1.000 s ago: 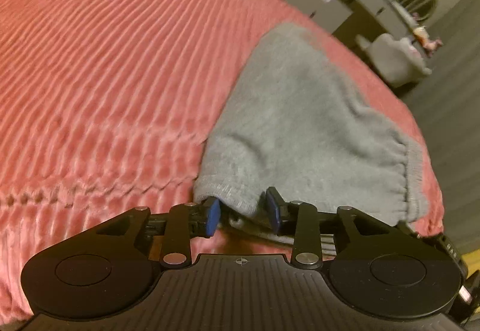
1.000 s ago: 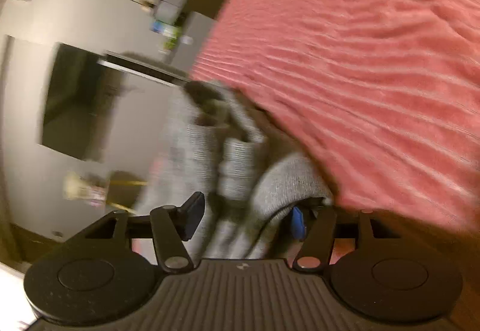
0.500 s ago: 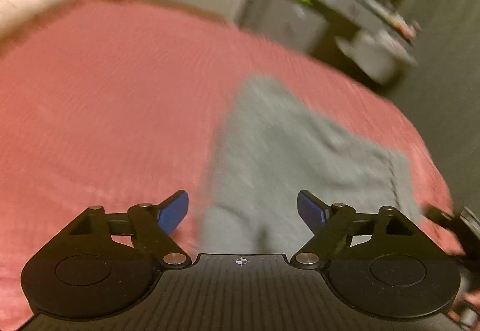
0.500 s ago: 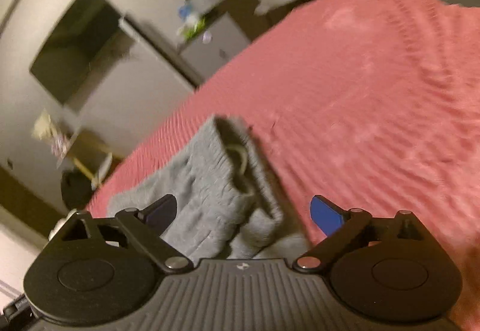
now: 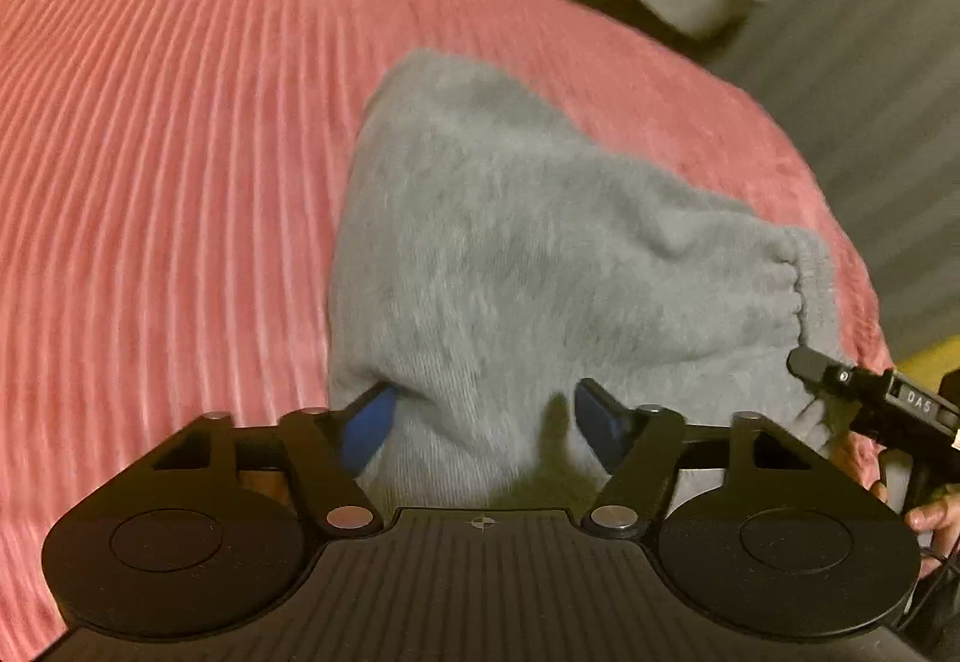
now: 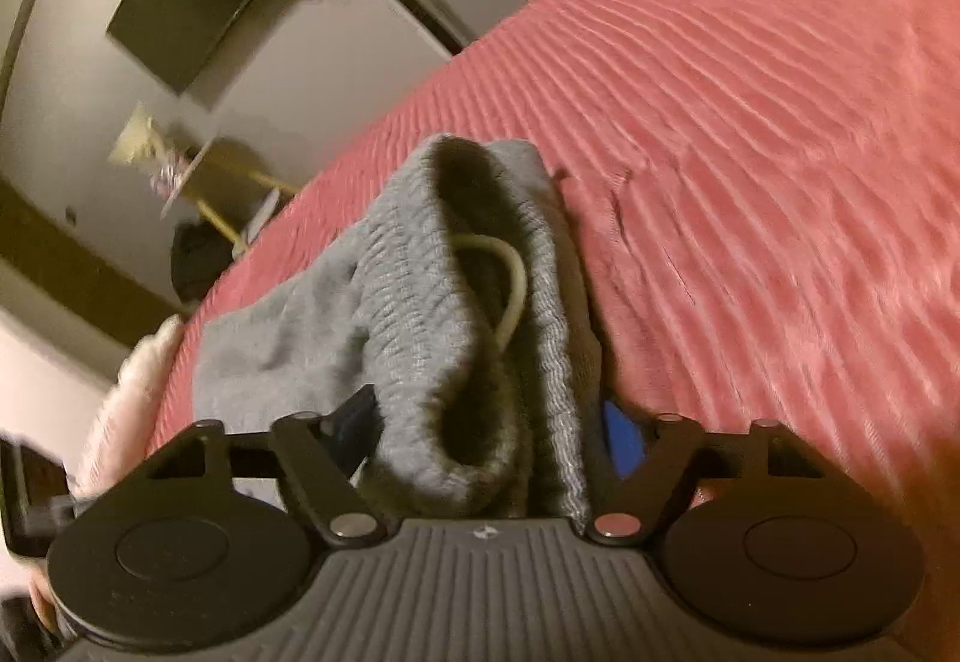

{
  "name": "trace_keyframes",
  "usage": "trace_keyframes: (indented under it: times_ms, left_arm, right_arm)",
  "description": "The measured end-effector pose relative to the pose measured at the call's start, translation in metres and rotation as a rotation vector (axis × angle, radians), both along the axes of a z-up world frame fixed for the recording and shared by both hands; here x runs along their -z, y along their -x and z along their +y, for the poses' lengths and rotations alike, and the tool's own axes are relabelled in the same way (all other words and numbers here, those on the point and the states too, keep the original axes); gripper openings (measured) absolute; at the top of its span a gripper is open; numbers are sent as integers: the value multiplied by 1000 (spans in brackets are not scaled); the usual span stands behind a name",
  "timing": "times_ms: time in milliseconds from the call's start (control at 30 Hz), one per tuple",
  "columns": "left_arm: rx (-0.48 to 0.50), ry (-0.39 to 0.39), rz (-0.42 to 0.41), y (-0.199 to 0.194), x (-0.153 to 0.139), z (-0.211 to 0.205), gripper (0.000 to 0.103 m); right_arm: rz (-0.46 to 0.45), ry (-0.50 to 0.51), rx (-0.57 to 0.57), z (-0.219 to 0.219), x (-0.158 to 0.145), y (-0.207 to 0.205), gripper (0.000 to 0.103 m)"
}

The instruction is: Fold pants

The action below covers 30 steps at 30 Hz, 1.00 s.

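Both grippers returned astride pants [image 5: 540,254], fingertips part-hidden

Bare bedspread [image 5: 150,152] left of pants [image 5: 540,254]

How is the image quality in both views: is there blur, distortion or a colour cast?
Left wrist view: dim warm light, fisheye bending the pink bedspread, room beyond smeared, grey pants soft. Right wrist view: same warm cast, background furniture blurred, waistband fairly sharp.

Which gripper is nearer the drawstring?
Right. The right gripper straddles the waistband beside the drawstring; the left gripper straddles the pants edge, no drawstring visible there.
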<state>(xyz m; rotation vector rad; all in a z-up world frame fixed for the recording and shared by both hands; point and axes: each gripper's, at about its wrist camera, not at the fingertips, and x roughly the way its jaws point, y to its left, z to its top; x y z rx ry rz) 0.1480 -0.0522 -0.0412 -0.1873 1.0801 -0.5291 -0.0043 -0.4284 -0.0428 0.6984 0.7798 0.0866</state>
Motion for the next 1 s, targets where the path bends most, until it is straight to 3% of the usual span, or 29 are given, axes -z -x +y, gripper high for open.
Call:
trace_keyframes:
  times_ms: [67,233,400,567,700,800,900,1000]
  left_arm:
    - [6,-1,9,-8,5,7,46]
    - [-13,58,54,-18,14,24,45]
    - [-56,106,65,-21,14,34,47]
    - [-75,100,50,-18,8,46,48]
    - [-89,57,-18,-13,-2,53,60]
    - [-69,114,44,-17,8,54,61]
    - [-6,132,99,-23,22,41,81]
    - [3,150,131,-28,25,31,81]
  right_arm:
    - [-25,10,-46,0,-1,0,68]
    - [-9,-110,-75,-21,18,-15,80]
    - [18,-69,-117,-15,17,-24,95]
    - [18,-23,-122,-7,18,-24,94]
    - [13,-20,-113,-7,21,-24,92]
    - [17,-27,-103,-4,24,-28,93]
    - [18,-27,-97,-4,25,-26,93]
    - [31,18,-83,3,20,-26,89]
